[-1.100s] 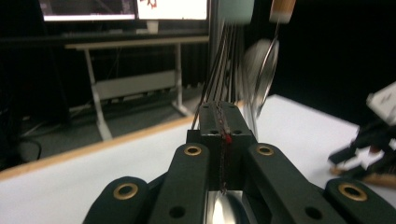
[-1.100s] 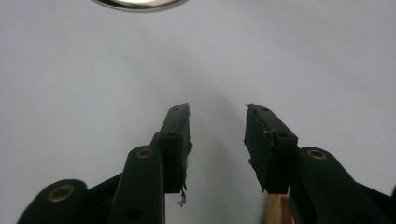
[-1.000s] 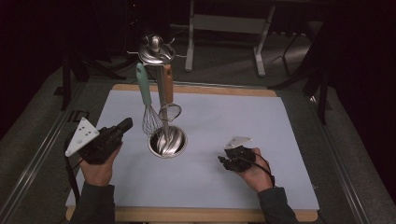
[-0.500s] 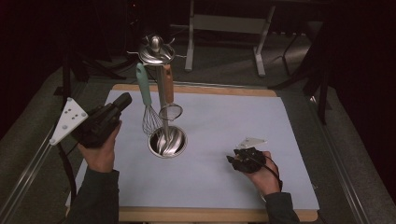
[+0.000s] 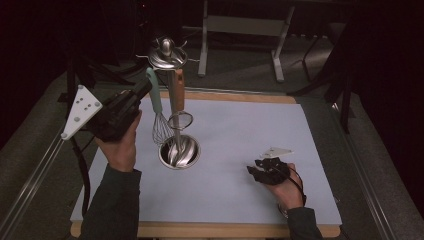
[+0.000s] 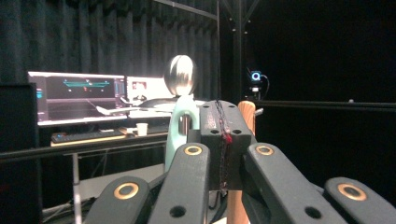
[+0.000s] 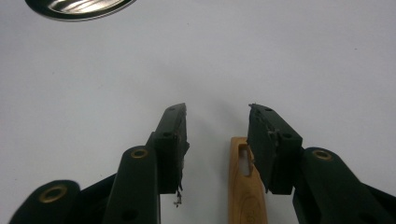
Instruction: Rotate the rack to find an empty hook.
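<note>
Two grippers work over our pale blue surface (image 5: 250, 130), set on a wooden-edged table in a dark, curtained room where lit monitors (image 6: 77, 95) glow beyond. Our left gripper (image 5: 142, 90), fingers pressed together on nothing, is raised beside the steel utensil stand (image 5: 172, 100), near the mint-handled whisk (image 5: 157, 112) hanging from it. Our right gripper (image 7: 217, 135), whose fingers have just been spreading, sits low over a wooden handle (image 7: 243, 186) lying between them, unpinched.
</note>
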Demonstrator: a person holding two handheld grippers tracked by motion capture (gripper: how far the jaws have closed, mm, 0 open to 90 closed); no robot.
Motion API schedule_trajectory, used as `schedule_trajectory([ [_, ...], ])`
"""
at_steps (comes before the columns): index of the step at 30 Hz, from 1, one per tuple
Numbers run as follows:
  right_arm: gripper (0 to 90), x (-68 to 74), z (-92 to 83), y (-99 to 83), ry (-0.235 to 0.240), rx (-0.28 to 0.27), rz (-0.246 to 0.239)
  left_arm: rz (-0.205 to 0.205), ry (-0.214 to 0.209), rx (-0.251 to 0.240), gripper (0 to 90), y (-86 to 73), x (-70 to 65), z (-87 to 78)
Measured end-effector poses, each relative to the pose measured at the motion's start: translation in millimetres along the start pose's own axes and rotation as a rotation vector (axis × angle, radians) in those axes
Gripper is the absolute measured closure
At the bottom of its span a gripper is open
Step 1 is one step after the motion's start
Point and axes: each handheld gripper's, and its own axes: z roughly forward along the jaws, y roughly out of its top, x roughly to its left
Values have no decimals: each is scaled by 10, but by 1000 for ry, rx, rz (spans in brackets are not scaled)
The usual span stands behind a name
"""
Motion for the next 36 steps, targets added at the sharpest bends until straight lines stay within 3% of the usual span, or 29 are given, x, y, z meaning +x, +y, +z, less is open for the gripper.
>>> schedule_trajectory([
  [10,555,-48,11,-31,0,1,23,2,14,6,899,45,18,105],
  [27,549,-54,-5,-37,-3,-3,24,35,44,14,899,55,65,75],
  [36,550,-62,-13,-45,-9,-6,27,26,77,25,899,64,158,58],
])
